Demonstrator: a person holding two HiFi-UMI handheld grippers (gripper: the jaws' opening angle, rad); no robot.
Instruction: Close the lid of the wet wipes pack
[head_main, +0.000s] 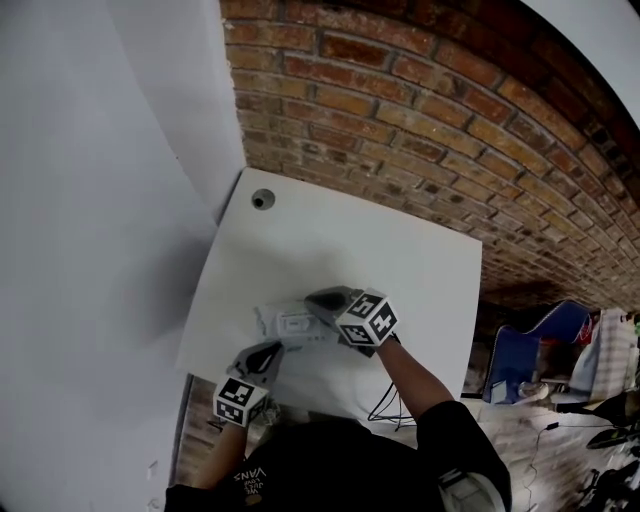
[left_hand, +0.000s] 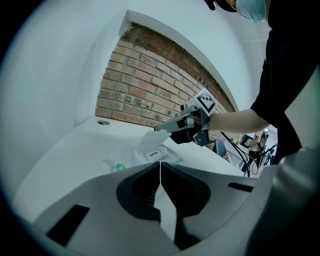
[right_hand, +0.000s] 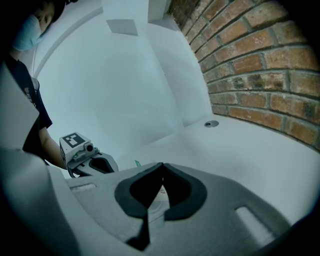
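Observation:
The wet wipes pack (head_main: 287, 324) lies near the front of the white table (head_main: 400, 260). In the left gripper view the pack (left_hand: 150, 156) carries an OPEN label (left_hand: 154, 153), and a white lid flap (left_hand: 154, 137) stands tilted up behind it. My right gripper (head_main: 318, 299) is shut, and its tip rests on top of that flap (left_hand: 159, 129). My left gripper (head_main: 268, 352) is shut too, tips meeting at the pack's near edge (left_hand: 160, 164). In the right gripper view the shut jaws (right_hand: 161, 166) hide most of the pack, with the left gripper (right_hand: 85, 160) beyond.
A round cable hole (head_main: 262, 199) sits at the table's far left corner. A brick wall (head_main: 420, 110) runs behind and a white partition (head_main: 90, 200) stands at the left. Past the table's right edge are a blue chair (head_main: 540, 345) and cables (head_main: 385, 405).

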